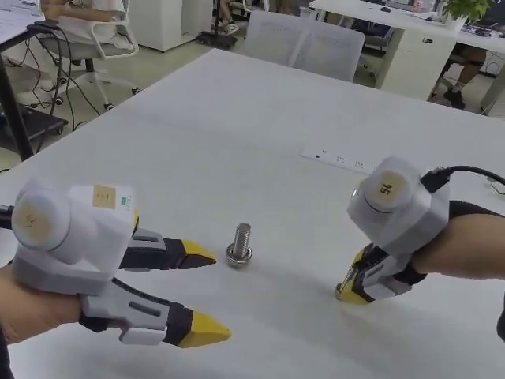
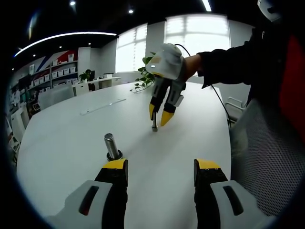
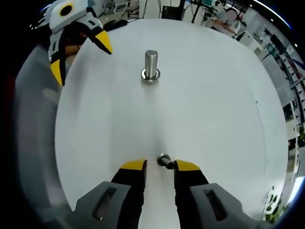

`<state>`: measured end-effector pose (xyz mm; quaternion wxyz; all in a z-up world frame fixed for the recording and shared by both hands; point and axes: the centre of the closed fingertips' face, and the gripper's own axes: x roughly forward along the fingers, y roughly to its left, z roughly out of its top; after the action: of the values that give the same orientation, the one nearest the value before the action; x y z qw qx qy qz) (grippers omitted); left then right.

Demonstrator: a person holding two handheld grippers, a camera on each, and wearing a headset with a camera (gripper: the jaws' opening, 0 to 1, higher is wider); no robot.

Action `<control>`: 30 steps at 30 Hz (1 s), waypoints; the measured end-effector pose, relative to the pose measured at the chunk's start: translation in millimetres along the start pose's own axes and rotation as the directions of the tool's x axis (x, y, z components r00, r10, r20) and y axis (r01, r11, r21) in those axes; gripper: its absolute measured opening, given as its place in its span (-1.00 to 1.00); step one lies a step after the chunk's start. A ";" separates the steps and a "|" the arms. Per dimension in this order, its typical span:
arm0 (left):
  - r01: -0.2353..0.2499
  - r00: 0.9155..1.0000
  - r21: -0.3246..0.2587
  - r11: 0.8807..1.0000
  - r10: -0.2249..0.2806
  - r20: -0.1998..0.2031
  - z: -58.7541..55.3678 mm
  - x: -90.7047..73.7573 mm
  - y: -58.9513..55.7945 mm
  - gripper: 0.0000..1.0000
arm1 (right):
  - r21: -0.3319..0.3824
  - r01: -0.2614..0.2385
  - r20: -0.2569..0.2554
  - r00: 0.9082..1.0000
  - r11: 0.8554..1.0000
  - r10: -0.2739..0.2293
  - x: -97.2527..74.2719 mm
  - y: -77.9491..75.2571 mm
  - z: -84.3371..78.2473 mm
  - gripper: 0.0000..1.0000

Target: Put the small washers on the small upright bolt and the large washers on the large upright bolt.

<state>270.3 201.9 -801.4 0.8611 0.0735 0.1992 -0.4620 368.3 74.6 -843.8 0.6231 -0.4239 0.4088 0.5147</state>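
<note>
On the white table (image 1: 237,134), near its middle, the large bolt (image 1: 241,243) stands upright with a metal ring round its foot (washer or bolt head, I cannot tell). Left of it the left gripper (image 1: 221,297) hovers, jaws wide apart, its far jaw tip near the bolt. To the right, well apart from the large bolt, the right gripper (image 1: 347,290) points down at the tabletop, jaws a little apart around the small bolt (image 3: 164,161), which sits just beside one jaw. A power strip (image 1: 339,160) lies farther off.
</note>
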 end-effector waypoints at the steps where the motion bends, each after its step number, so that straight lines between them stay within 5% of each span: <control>1: 0.000 1.000 0.001 1.000 0.000 0.002 0.7 -0.1 -0.1 0.09 | 0.002 0.005 0.007 1.000 1.000 -0.005 -1.3 0.3 0.5 -0.51; 16: -0.002 1.000 0.003 1.000 0.002 0.025 8.0 -4.2 -0.3 0.10 | 0.099 0.046 0.134 0.989 0.994 -0.059 -19.1 16.7 0.4 -0.33; 23: -0.006 0.999 0.002 1.000 0.006 0.033 12.0 -7.4 -0.4 0.11 | 0.182 0.040 0.232 0.969 0.983 -0.082 -28.9 27.8 2.9 -0.26; 30: 0.001 1.000 0.005 1.000 -0.001 0.030 15.3 -8.4 -3.9 0.12 | 0.243 0.050 0.326 0.937 0.969 -0.130 -40.7 37.3 -1.1 -0.19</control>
<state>267.2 201.4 -783.8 0.8635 0.0685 0.1852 -0.4640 325.8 65.7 -809.6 0.7523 -0.2719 0.3326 0.4995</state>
